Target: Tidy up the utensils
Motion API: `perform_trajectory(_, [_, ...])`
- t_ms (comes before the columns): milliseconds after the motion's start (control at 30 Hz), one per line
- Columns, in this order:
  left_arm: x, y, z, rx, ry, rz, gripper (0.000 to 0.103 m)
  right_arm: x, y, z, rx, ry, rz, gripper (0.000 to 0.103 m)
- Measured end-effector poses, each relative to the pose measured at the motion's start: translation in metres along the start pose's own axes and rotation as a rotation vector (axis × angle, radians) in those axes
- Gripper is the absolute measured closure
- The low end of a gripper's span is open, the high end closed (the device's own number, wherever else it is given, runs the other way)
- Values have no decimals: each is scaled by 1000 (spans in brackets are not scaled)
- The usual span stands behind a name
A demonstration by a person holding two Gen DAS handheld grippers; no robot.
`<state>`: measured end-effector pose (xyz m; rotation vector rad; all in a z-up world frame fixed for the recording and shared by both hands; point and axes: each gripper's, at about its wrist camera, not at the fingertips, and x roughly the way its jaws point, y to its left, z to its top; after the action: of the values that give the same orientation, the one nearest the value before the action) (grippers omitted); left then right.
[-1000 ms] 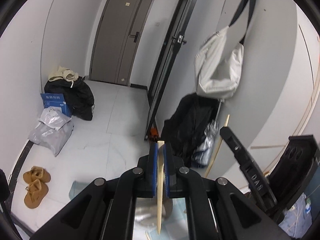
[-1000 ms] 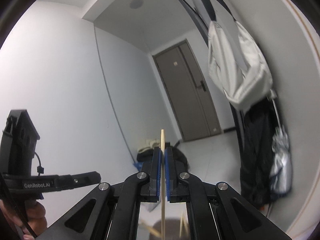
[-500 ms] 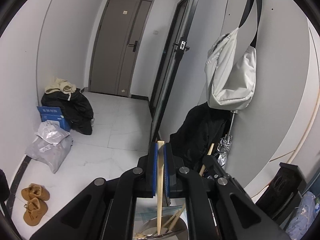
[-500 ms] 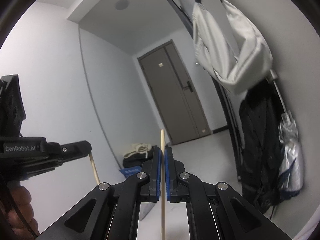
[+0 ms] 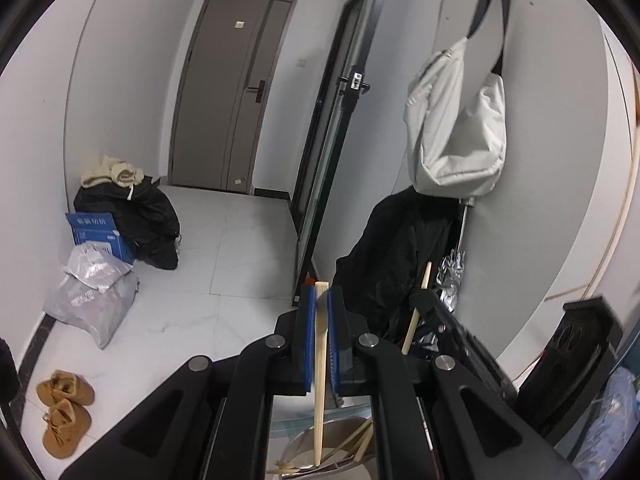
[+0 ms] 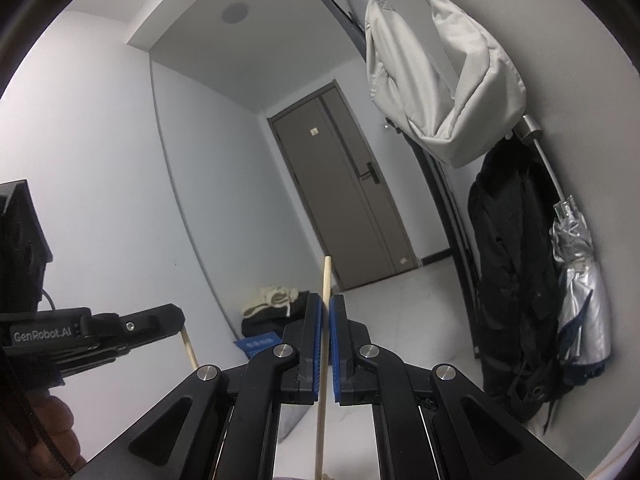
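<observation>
My left gripper (image 5: 320,292) is shut on a flat wooden chopstick (image 5: 319,380) that hangs down toward a metal bowl (image 5: 316,446) holding several more chopsticks (image 5: 356,440). My right gripper (image 6: 325,304) is shut on a thin round wooden chopstick (image 6: 323,360) held upright. The right gripper with its chopstick (image 5: 416,312) also shows in the left wrist view, just right of my left gripper. The left gripper (image 6: 176,318) shows at the left of the right wrist view, with its chopstick (image 6: 190,346) below it.
Both cameras look down a hallway toward a grey door (image 5: 236,92). A white bag (image 5: 456,120) and black coat (image 5: 400,256) hang on the right wall. Black bags, a blue box (image 5: 98,232), grey parcels (image 5: 92,300) and brown shoes (image 5: 64,408) lie on the floor at left.
The left view has tilted down a little, showing the bowl more. The right gripper has risen beside the left one. Both stay shut on their chopsticks.
</observation>
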<state>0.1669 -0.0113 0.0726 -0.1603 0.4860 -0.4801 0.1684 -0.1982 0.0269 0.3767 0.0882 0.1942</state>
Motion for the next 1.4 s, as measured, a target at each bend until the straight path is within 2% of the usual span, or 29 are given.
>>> perform_trajectory(300, [1, 4, -7, -16, 20, 6, 101, 5, -7, -6, 138, -33, -103, 100])
perform_trajectory(467, [-1, 8, -9, -31, 29, -2, 101, 9, -3, -11, 127, -34, -135, 100])
perform_trajectory(733, [-5, 11, -16, -43, 46, -12, 101, 1, 10, -20, 70, -3, -109, 100])
perform_trajectory(1000, [-9, 9, -23, -44, 91, -42, 101, -23, 32, -32, -55, 78, -7, 99])
perform_trajectory(1267, [-8, 9, -48, -32, 214, -17, 100, -41, 31, -49, -79, 283, 61, 96])
perform_trajectory(1333, [-12, 10, -51, -43, 229, 1, 94, -48, 30, -50, -83, 314, 66, 95])
perform_trajectory(1400, [-21, 11, -54, -65, 223, 35, 79, -62, 30, -48, -89, 325, 56, 88])
